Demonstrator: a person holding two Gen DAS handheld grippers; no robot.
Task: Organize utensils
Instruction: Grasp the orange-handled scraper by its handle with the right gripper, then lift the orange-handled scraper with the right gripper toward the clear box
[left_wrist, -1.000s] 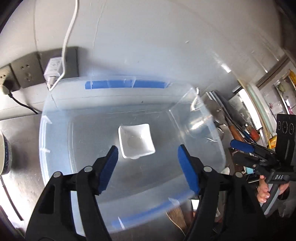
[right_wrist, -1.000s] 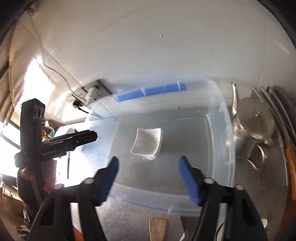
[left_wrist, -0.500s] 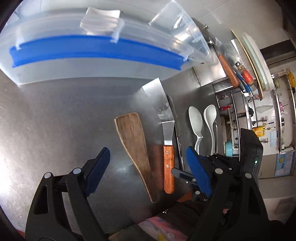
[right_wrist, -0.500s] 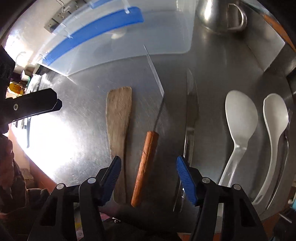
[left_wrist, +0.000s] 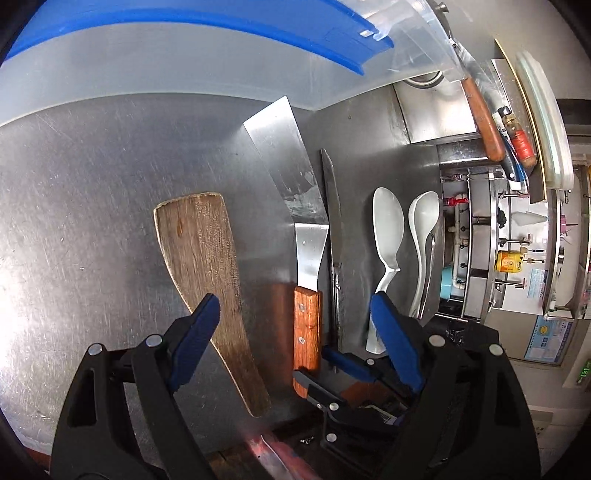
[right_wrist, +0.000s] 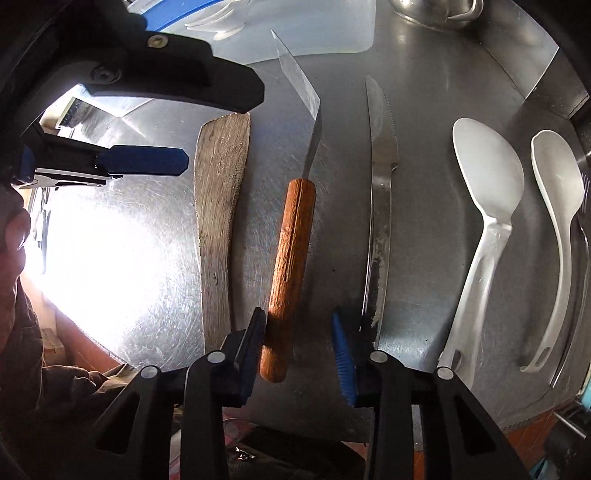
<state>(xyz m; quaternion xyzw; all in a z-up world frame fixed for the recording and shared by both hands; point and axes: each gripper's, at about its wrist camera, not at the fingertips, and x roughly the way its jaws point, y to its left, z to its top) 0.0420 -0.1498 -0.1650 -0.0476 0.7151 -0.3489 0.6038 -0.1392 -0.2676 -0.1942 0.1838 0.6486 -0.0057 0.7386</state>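
Note:
Utensils lie side by side on the steel counter: a wooden spatula (left_wrist: 207, 266) (right_wrist: 218, 206), a metal scraper with a wooden handle (left_wrist: 306, 325) (right_wrist: 290, 258), a serrated knife (left_wrist: 332, 236) (right_wrist: 380, 206), and two white spoons (left_wrist: 386, 236) (right_wrist: 487, 199) (right_wrist: 554, 206). My right gripper (right_wrist: 299, 350) is open, its jaws on either side of the scraper's handle end, left pad touching or nearly so. My left gripper (left_wrist: 295, 339) is open above the spatula and scraper handles. The right gripper (left_wrist: 351, 369) shows low in the left wrist view.
A clear plastic bin with a blue rim strip (left_wrist: 184, 55) stands behind the utensils. A steel pot (right_wrist: 436, 11) sits at the back right. A fork (right_wrist: 583, 229) lies at the counter's right edge. Knives with wooden handles (left_wrist: 484, 122) hang at the right.
Both grippers have tilted down from the bin to the utensils and moved closer. My right gripper has narrowed and come around the scraper's handle end.

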